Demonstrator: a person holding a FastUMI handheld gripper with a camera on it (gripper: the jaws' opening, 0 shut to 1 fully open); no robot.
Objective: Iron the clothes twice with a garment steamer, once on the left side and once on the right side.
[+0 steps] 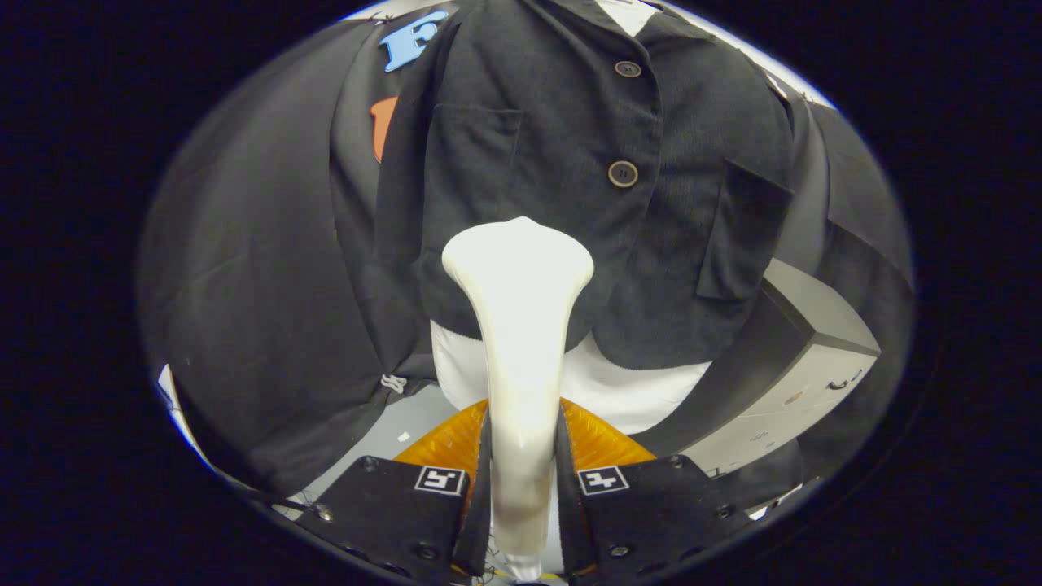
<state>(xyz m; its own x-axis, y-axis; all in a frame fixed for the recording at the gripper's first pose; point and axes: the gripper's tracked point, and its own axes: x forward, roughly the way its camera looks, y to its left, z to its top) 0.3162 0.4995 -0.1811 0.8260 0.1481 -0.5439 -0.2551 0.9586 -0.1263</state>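
While clamped on steamer (518, 325), fingers (488, 480) before jacket (570, 163).

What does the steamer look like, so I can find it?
Find the dark buttoned jacket hanging over a white shirt. Right before it stands the garment steamer, gripped between the gripper fingers. It is the smooth cream piece, slim below and flaring wide on top.

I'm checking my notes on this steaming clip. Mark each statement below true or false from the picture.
1. The tongs are shut on the white steamer. True.
2. The steamer's head points at the dark jacket. True.
3. The jacket hangs unbuttoned and wide open. False: its two visible buttons are fastened.
4. The jacket has no pockets. False: a chest pocket and a flap pocket show.
5. A white garment shows below the jacket's hem. True.
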